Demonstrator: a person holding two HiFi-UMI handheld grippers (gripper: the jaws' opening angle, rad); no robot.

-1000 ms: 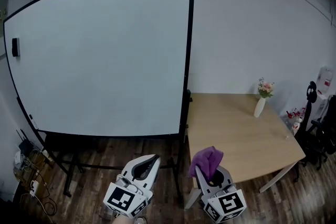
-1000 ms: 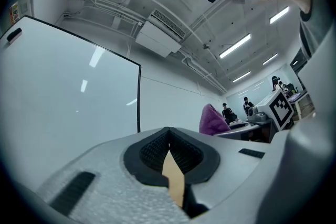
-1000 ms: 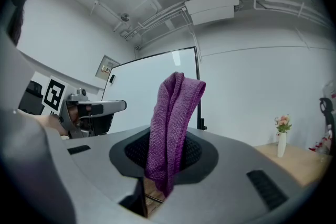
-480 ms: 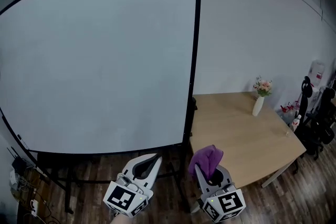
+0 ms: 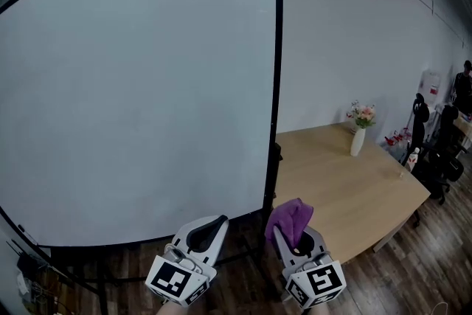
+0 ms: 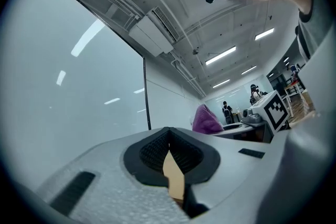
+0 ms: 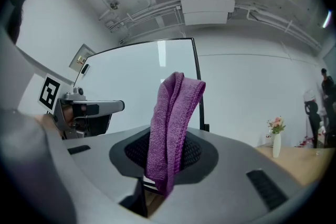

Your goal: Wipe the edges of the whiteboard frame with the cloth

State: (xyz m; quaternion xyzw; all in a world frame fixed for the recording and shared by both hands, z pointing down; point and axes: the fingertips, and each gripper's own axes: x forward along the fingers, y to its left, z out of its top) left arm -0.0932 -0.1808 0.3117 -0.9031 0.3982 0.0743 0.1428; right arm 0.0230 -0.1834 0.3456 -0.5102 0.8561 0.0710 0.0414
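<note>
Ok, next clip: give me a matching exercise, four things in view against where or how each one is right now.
Things:
1. cloth
2. vase
3. left gripper
4. whiteboard frame

States:
A. black, thin, standing upright
B. pinched in the right gripper
C. standing on the table
D. shut, holding nothing

Pairs: 1-B, 2-C, 3-D, 4-A

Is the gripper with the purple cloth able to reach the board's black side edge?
Probably yes. The right gripper, shut on the cloth, sits just below the frame at its right edge, with nothing between them; the table lies off to the side.
</note>
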